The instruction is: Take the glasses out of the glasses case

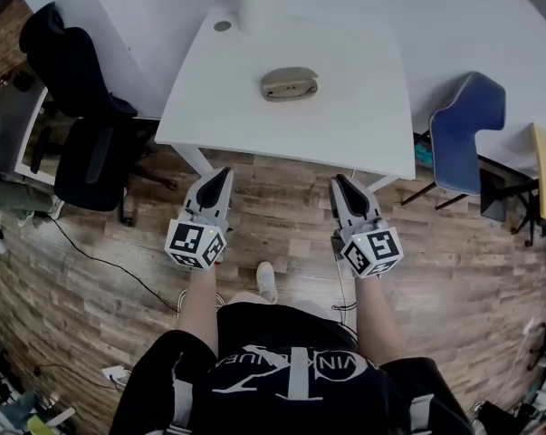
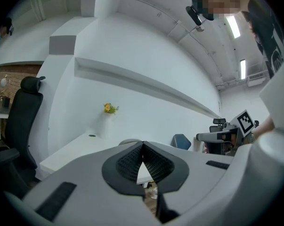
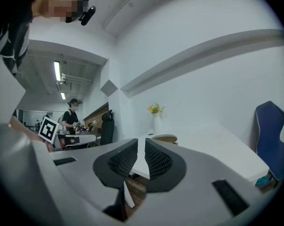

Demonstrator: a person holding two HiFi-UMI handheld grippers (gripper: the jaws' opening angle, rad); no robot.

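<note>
- Your left gripper (image 1: 224, 174): jaw tips pressed together, holding nothing.
- Your right gripper (image 1: 340, 182): only a thin gap, empty too.
- The glasses case (image 1: 289, 83) lies closed on the white table (image 1: 363, 120) (well ahead of both grippers).

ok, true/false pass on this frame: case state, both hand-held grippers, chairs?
1. The glasses case lies closed on the white table. True.
2. The left hand-held gripper grips the case. False: it is empty, jaws together, over the floor short of the table.
3. The right hand-held gripper holds nothing. True.
4. The blue chair stands at the table's left. False: it is on the right; the black chair is on the left.
</note>
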